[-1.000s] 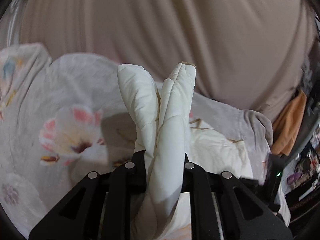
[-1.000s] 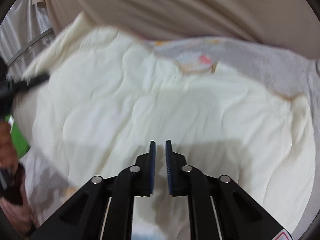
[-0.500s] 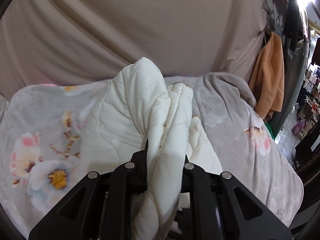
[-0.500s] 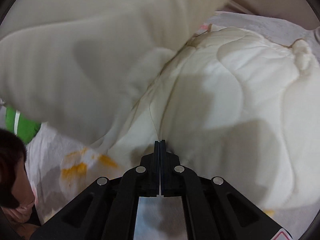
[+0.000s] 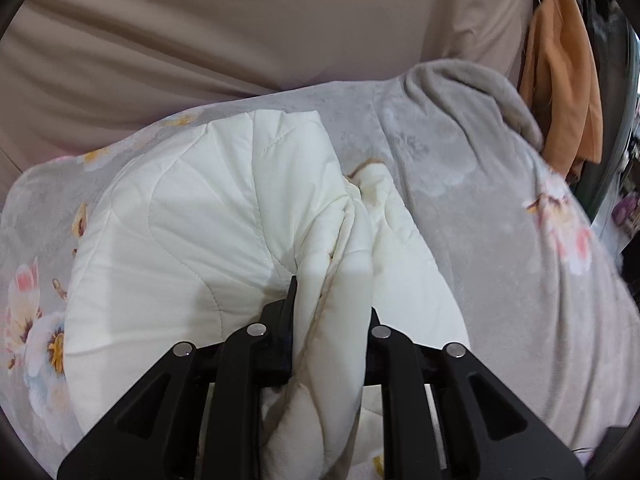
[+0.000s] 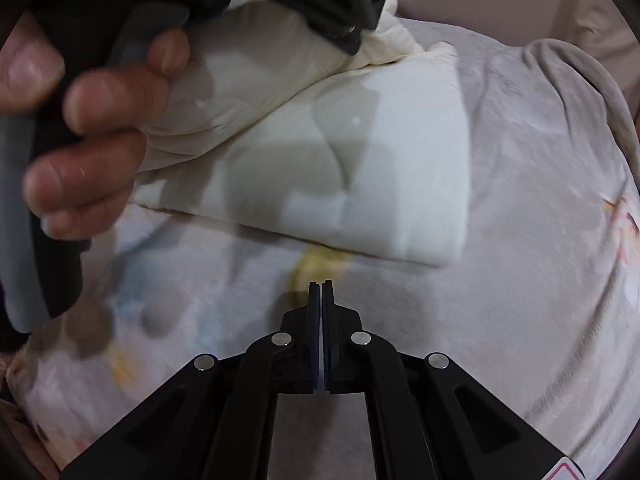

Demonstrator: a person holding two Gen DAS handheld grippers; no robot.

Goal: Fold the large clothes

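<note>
The left gripper [image 5: 330, 312] is pinching a bunched fold of the cream quilted garment [image 5: 208, 240], which is lying folded on the grey floral blanket [image 5: 500, 240]. The right gripper [image 6: 321, 292] is hovering over the blanket beside the garment, its jaws pressed together and gripping nothing.

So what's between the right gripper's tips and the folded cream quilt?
Only a bare strip of the grey floral blanket separates the shut right gripper from the cream quilt, per the right wrist view.

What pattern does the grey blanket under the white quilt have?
The grey blanket bears pale flowers with pink and yellow; the left wrist view shows it best.
</note>
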